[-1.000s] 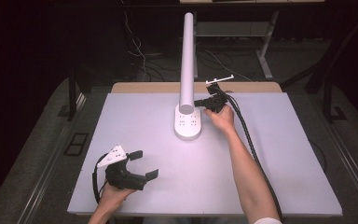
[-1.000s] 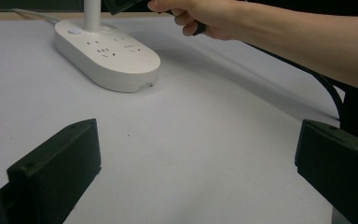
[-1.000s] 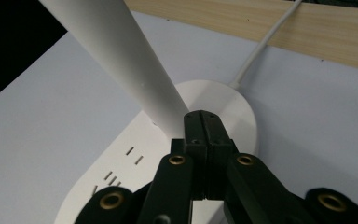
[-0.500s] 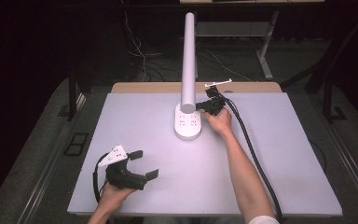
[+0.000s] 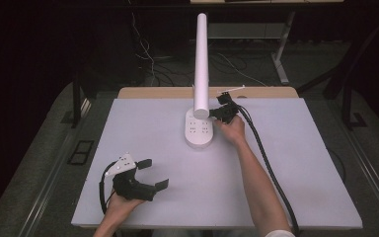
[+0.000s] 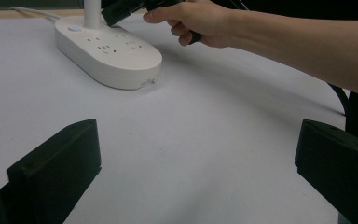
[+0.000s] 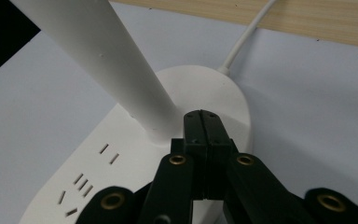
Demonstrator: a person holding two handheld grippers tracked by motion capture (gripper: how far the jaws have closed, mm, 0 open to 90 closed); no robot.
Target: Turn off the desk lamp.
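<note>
Setting: a person works two hand-held tongs over a pale grey bench point(image 5: 286, 168), a wooden edge strip along its far side
Power strip: a white oval power strip point(image 5: 200, 130) lies at the far centre of the bench, sockets facing up, a tall white post point(image 5: 201, 59) rising upright from its far end; a white cord point(image 7: 247, 35) leaves its back
Right tongs: the right tongs point(image 5: 220, 113) are clenched with nothing between them, tips poised at the foot of the post just above the strip's top; whether they touch it cannot be told
Left tongs: the left tongs point(image 5: 150, 173) rest released near the bench's front left, jaws wide apart, well away from the strip
Cable: a thick black cable point(image 5: 269, 173) trails from the right hand toward the front edge
</note>
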